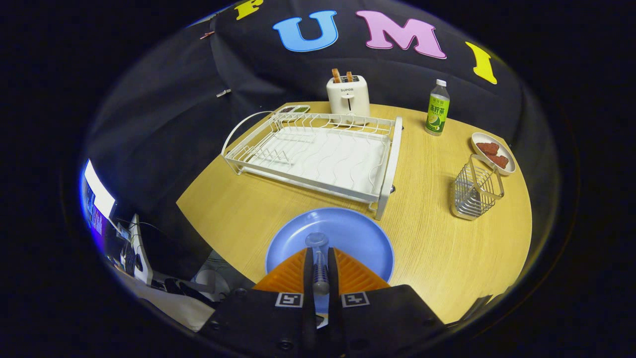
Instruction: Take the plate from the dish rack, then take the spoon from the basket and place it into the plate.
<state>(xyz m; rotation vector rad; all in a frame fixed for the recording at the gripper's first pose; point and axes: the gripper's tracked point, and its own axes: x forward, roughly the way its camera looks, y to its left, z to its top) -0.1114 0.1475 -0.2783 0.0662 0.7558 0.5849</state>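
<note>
Right now the spoon (318, 258) sits pinched between the two orange fingers (290, 273), both pressing on its handle, with its clear bowl poking out just past the fingertips. The gripper (320, 256) hangs over the blue plate (357, 233), which lies flat on the wooden table (432, 248) in the lower middle of the frame, its far rim just short of the dish rack's near corner. Nothing but the spoon's bowl shows above the plate's surface.

Beyond the plate, in the centre, the white dish rack (318, 154) holds no dishes on its ribbed tray. Over on the right stands the wire basket (476, 191), nothing visible inside it, well apart from the plate with bare tabletop between. Just behind the basket, near the table's right edge, a small oval dish (502, 151) carries reddish pieces. A green-labelled bottle (437, 109) stands upright at the upper right, and a white toaster (348, 97) with two slices in its slots sits behind the rack. Bare wood lies to the plate's left and right, up to the table's curved near edge.
</note>
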